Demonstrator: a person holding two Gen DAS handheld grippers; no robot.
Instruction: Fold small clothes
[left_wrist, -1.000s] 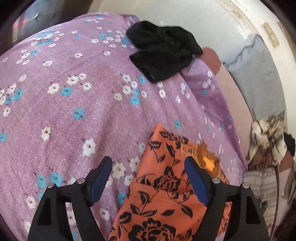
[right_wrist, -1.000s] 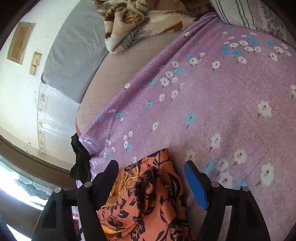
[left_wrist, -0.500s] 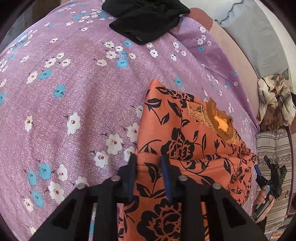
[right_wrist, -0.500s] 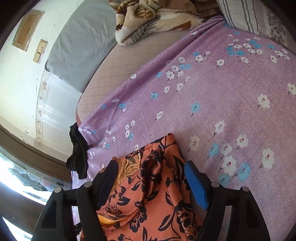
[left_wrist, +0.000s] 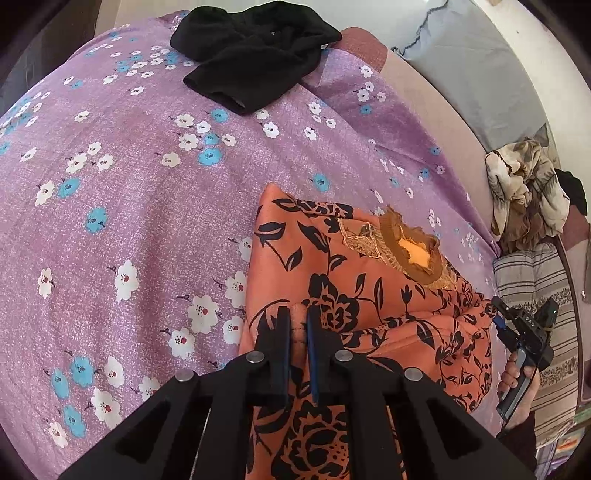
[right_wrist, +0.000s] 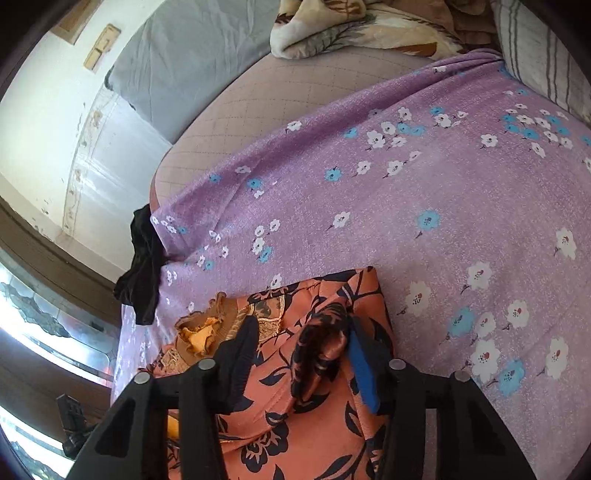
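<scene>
Orange fabric printed with black flowers, a small garment (left_wrist: 354, 280), is lying on a bed covered by a purple sheet with white and blue blossoms (left_wrist: 122, 192). Its gathered neckline, trimmed in brown and yellow, is facing up near the middle of the cloth, toward the far side.

The left gripper (left_wrist: 298, 332) is sitting at the near left edge of the garment, its two fingers drawn narrow and pinching a raised ridge of the orange cloth between them. The right gripper (right_wrist: 299, 365) is sitting over the opposite near edge, fingers standing wide apart, with a bunched fold of the garment rising in the gap, close against the blue-padded finger (right_wrist: 364, 373) but not clamped.

Both grippers are positioned along the near hem, with the garment stretching away from the fingers toward the neckline. Its long axis seems to be running forward from the hem, so a fold would likely be carrying the near edge away over the body of the cloth. The left side is already gripping; the right side appears to need closing on its fold before any lift.

Black clothing (left_wrist: 255, 62) is lying crumpled at the far edge of the sheet, well apart from the orange piece. Beyond the bed, a patterned blanket (right_wrist: 369, 26) is heaped beside a striped pillow (right_wrist: 546, 62)
</scene>
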